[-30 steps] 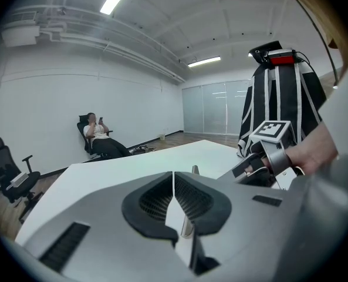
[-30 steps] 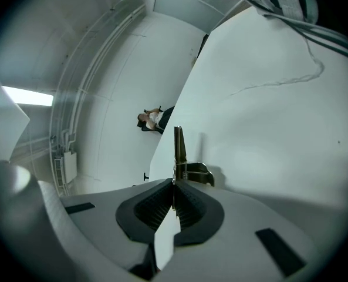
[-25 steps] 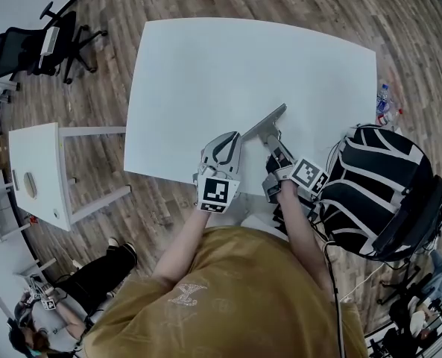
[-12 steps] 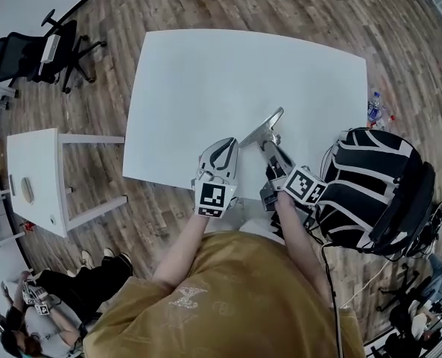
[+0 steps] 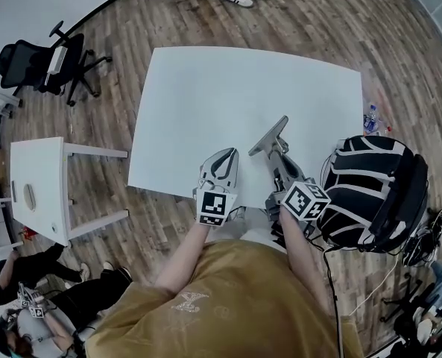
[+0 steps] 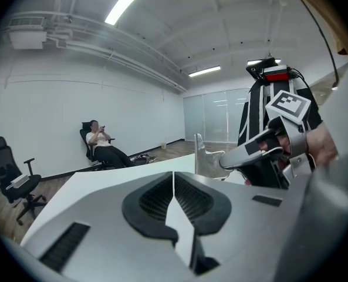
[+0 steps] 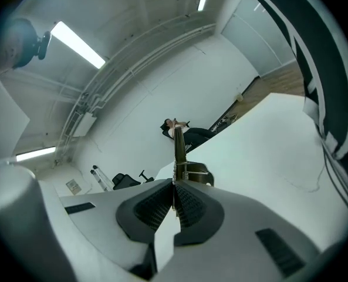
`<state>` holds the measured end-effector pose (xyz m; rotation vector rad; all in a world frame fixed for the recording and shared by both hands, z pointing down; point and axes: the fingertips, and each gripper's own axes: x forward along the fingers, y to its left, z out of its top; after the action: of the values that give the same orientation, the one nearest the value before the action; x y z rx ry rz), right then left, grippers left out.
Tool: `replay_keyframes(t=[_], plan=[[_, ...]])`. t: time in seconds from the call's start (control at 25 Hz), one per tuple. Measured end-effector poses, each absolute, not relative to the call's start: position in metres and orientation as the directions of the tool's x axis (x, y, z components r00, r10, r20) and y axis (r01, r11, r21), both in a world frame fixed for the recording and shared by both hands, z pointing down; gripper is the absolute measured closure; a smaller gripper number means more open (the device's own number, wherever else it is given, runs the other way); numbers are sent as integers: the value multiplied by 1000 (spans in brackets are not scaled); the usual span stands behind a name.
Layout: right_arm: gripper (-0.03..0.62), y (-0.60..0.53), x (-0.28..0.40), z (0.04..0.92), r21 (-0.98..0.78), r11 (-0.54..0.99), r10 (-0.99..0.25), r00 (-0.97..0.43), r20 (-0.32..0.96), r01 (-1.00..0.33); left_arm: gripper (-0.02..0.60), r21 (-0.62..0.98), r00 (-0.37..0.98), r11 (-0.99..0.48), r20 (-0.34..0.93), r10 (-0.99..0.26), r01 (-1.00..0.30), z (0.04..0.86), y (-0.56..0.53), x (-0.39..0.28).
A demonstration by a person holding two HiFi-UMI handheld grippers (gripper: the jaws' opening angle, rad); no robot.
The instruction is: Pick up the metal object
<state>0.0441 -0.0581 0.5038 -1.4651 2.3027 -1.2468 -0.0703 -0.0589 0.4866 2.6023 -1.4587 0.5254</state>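
The metal object (image 5: 270, 138) is a flat grey bracket-like piece, held above the near right part of the white table (image 5: 206, 95). My right gripper (image 5: 278, 157) is shut on its near end; in the right gripper view the metal object (image 7: 177, 148) rises edge-on from between the closed pads. My left gripper (image 5: 222, 162) hovers at the table's front edge, a little left of the piece, shut with nothing in it. From the left gripper view, the metal object (image 6: 204, 157) stands upright beside the right gripper (image 6: 220, 163).
A black and white backpack (image 5: 370, 189) sits just right of the table. A small white side table (image 5: 38, 189) stands at left, an office chair (image 5: 42, 62) beyond it. A seated person (image 6: 100, 143) is at the far wall. Water bottles (image 5: 370, 118) lie on the floor.
The right gripper has lifted the metal object and drawn it slightly nearer. The head view has shifted, so the table sits lower in frame. The left gripper has barely moved.
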Motion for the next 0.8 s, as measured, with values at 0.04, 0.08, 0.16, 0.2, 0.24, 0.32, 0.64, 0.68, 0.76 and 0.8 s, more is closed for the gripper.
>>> replay_keyframes(t=[0.04, 0.08, 0.16, 0.2, 0.24, 0.32, 0.64, 0.68, 0.76, 0.8], plan=[[585, -58, 44, 498, -683, 200, -809, -511, 290, -703, 568, -71, 479, -531, 345, -807, -844, 484, -59, -70], [585, -58, 44, 492, -662, 217, -814, -508, 283, -717, 568, -72, 480, -531, 339, -809, -845, 482, -58, -70], [585, -57, 45, 480, -622, 250, -823, -501, 267, -742, 568, -75, 482, -532, 330, -812, -844, 478, -57, -69], [585, -56, 45, 475, -602, 264, -828, -497, 260, -754, 568, -78, 483, -533, 326, -812, -843, 476, -55, -69], [585, -55, 45, 469, -579, 276, -833, -492, 253, -767, 568, -79, 485, -534, 323, -813, -842, 475, -54, -68], [585, -54, 46, 459, -531, 298, -844, -479, 241, -793, 568, -81, 489, -536, 313, -814, -840, 469, -52, -67], [585, -51, 48, 422, -384, 337, -881, -432, 193, -860, 568, -72, 493, -521, 236, -837, -850, 430, -55, -71], [585, -50, 49, 418, -367, 339, -885, -426, 187, -866, 568, -72, 494, -520, 229, -839, -851, 426, -56, -71], [585, -49, 50, 409, -335, 342, -893, -415, 175, -878, 568, -71, 496, -520, 214, -842, -851, 419, -57, -70], [585, -48, 51, 405, -322, 343, -897, -410, 167, -882, 568, -69, 497, -520, 207, -843, -852, 415, -57, -70]])
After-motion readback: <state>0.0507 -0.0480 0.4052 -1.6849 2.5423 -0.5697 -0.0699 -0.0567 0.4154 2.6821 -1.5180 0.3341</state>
